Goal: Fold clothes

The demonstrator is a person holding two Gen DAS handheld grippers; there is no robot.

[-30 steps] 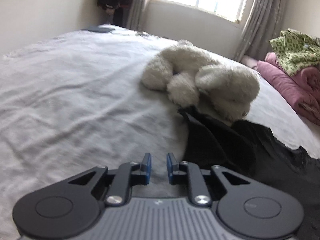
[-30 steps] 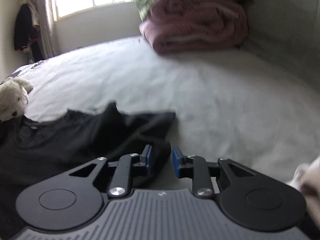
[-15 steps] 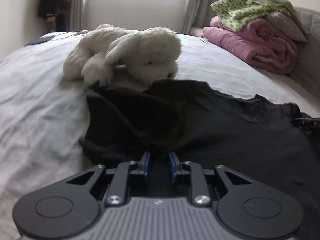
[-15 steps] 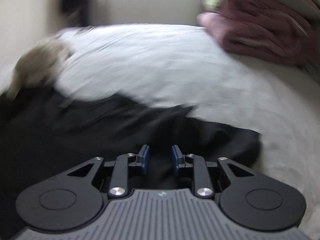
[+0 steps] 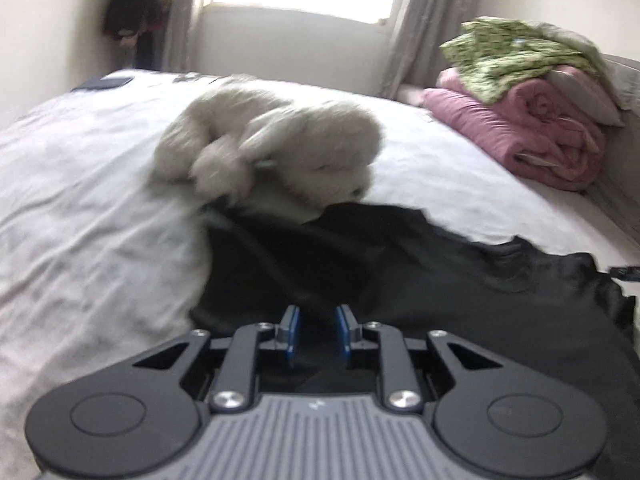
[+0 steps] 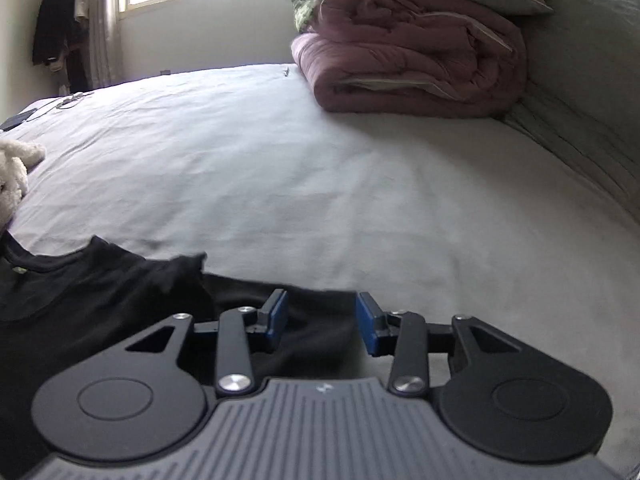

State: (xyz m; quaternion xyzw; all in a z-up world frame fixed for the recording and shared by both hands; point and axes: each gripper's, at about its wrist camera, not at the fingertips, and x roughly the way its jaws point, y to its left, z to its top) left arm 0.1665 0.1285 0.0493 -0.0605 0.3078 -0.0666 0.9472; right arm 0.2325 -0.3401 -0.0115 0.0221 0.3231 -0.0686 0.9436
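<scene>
A black T-shirt point(image 5: 440, 280) lies spread on the white bed sheet point(image 5: 80, 200), its far edge touching a plush toy. My left gripper point(image 5: 317, 332) hovers low over the shirt's left part. Its jaws stand a little apart with only dark cloth seen behind the gap. In the right wrist view the shirt point(image 6: 100, 300) fills the lower left, collar to the left. My right gripper point(image 6: 322, 320) is at the sleeve's end. Its jaws are opening wide, and the sleeve's edge lies under the gap, untouched by the pads.
A white plush toy point(image 5: 272, 148) lies on the sheet just beyond the shirt. A folded pink quilt point(image 6: 412, 64) with a green patterned cloth point(image 5: 508, 52) on top sits at the far right by the padded headboard point(image 6: 580, 100). Bare sheet point(image 6: 300, 180) stretches between.
My left gripper moved from over the bare sheet to over the shirt. The right gripper slid to the sleeve's end, and its jaws have spread much wider.
</scene>
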